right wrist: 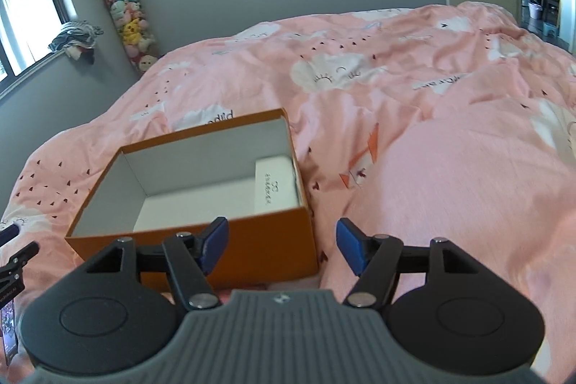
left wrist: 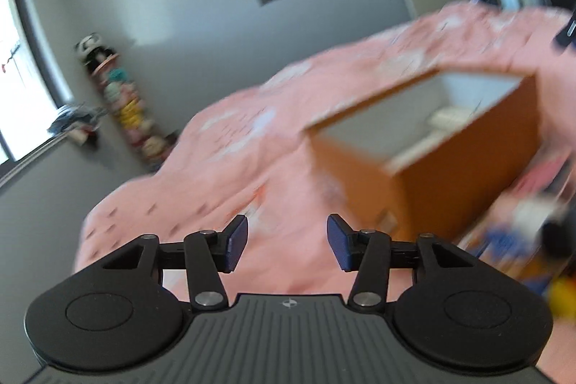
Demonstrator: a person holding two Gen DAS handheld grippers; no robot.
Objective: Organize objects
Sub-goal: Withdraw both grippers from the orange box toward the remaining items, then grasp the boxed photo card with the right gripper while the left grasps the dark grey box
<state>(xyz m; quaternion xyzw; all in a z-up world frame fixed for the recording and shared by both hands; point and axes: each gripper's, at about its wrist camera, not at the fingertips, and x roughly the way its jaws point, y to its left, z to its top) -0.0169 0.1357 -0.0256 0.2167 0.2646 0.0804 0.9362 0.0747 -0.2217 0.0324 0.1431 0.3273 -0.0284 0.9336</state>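
Organizing stage: a white case is seen lying inside the orange box, against its 3 o'clock wall.
Box place: set on the pink bed, open-topped for loading.
Right tool: released, nothing between the pads.
Left tool: released, empty.
Remaining items: blurred clutter at 3 o'clock, judged next.
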